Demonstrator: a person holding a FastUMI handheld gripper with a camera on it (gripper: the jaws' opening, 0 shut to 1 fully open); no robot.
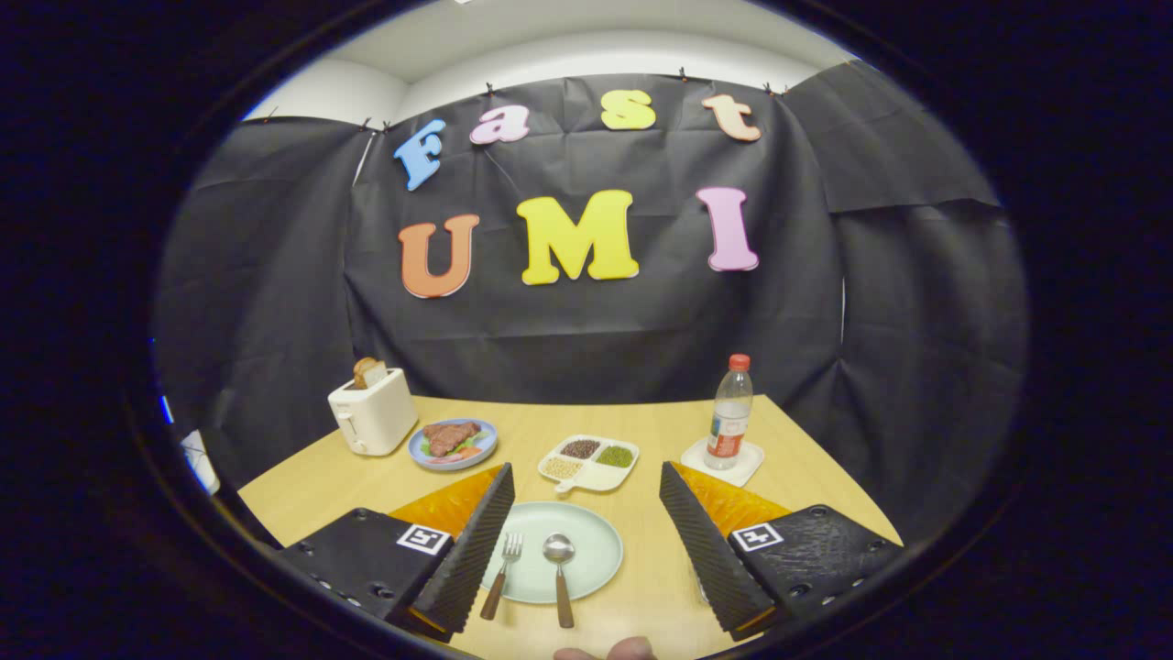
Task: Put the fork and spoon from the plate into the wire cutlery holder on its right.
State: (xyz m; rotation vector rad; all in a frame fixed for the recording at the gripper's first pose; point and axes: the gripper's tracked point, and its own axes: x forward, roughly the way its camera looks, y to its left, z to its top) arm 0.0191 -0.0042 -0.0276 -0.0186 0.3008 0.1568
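A pale green plate (591, 550) lies on the wooden table between my two fingers. On it rest a fork (503, 570) and a spoon (558, 576), side by side, both with brown wooden handles that point toward me past the plate's near rim. The fork is left of the spoon and close to my left finger (472, 550). My gripper (586, 469) is open wide above the table, one finger on each side of the plate, with nothing held.
Beyond the plate sits a white divided dish (591, 461) of beans. A blue plate of meat (453, 443) and a white toaster (372, 411) stand far left, a bottle on a white coaster (729, 417) far right. A person's fingertips (605, 651) show near the table's front edge.
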